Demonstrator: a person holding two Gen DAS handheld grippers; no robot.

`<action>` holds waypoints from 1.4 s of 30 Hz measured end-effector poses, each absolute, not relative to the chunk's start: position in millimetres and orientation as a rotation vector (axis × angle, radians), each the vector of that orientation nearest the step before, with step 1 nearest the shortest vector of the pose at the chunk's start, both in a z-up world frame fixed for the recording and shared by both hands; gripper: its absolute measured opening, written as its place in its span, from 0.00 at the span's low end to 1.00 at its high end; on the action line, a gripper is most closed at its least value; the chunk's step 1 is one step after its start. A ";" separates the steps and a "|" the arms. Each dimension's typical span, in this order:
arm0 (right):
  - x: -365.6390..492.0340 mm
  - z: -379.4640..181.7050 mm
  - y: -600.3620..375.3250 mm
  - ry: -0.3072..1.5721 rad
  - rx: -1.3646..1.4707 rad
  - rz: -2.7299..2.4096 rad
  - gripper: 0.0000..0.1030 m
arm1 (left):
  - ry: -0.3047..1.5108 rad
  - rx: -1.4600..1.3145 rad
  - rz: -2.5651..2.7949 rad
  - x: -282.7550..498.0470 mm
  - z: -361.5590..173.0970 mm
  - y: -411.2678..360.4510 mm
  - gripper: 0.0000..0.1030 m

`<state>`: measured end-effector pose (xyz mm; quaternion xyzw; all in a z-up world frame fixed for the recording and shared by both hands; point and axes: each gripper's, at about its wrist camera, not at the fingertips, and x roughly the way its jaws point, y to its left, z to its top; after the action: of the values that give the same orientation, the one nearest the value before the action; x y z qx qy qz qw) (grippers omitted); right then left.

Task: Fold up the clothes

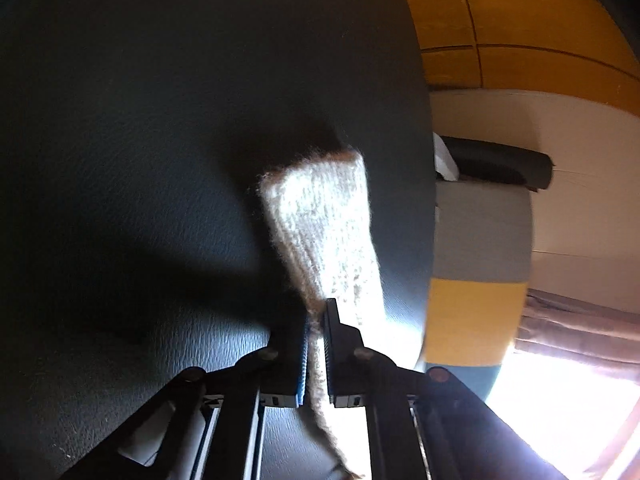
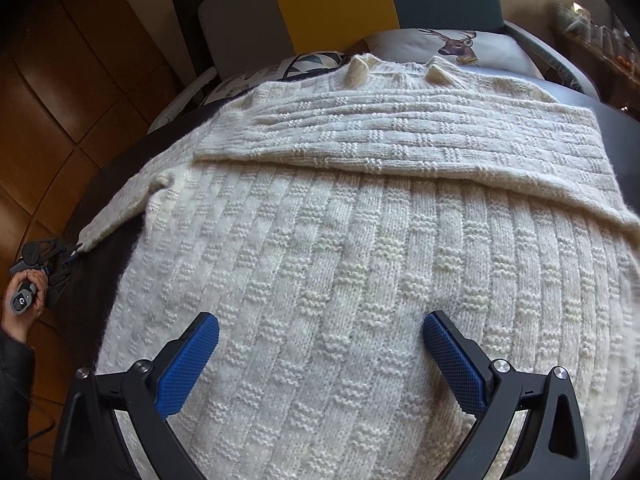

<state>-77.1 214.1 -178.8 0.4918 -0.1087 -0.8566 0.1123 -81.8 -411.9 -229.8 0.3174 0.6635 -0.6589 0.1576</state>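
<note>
Right tongs (image 2: 320,356) are angled down just above the cream knit sweater (image 2: 360,260), blue pads (image 2: 188,364) spread wide with nothing between them. The sweater's laid flat on the dark counter (image 2: 96,240), one sleeve folded across the chest. Further out on the left, the left tongs (image 1: 316,344) are pinched tight on the other sleeve's cuff (image 1: 320,216), and a hand (image 2: 28,296) grips their handle. Deer-print pillow (image 2: 452,48) sits past the collar.
</note>
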 end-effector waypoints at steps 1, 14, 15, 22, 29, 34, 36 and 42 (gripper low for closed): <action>-78.4 -179.0 215.3 -0.338 1.452 -2.509 1.00 | 1.857 0.915 -1.920 -89.9 -220.9 -411.2 0.05; -81.5 -155.9 252.8 -0.631 1.359 -2.508 1.00 | 1.610 1.147 -2.566 -194.8 -95.3 -244.3 0.05; -82.2 -155.1 253.0 -0.631 1.354 -2.509 1.00 | 1.592 1.189 -2.593 -199.6 -95.2 -227.5 0.05; -87.1 -158.5 254.2 -0.621 1.354 -2.501 1.00 | 1.380 1.529 -2.703 -251.4 -111.7 -88.7 0.05; -93.5 -151.2 254.6 -0.596 1.341 -2.526 1.00 | 0.980 1.847 -2.767 -224.6 -149.0 -12.1 0.07; -118.6 -139.1 249.5 -0.745 1.269 -2.421 0.88 | 1.184 1.829 -2.742 -213.9 -150.4 -25.6 0.17; -137.4 -140.2 244.0 -0.854 1.228 -2.349 0.81 | 1.289 1.795 -2.721 -204.3 -147.9 -43.4 0.17; -190.9 -177.4 231.8 -1.202 1.258 -2.213 0.52 | 1.539 1.696 -2.622 -187.0 -159.7 -94.0 0.17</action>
<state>-190.9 231.8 -177.4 0.4410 -0.4213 -0.7756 0.1625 -187.0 -94.0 -159.7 0.4801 0.4357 -0.7423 -0.1690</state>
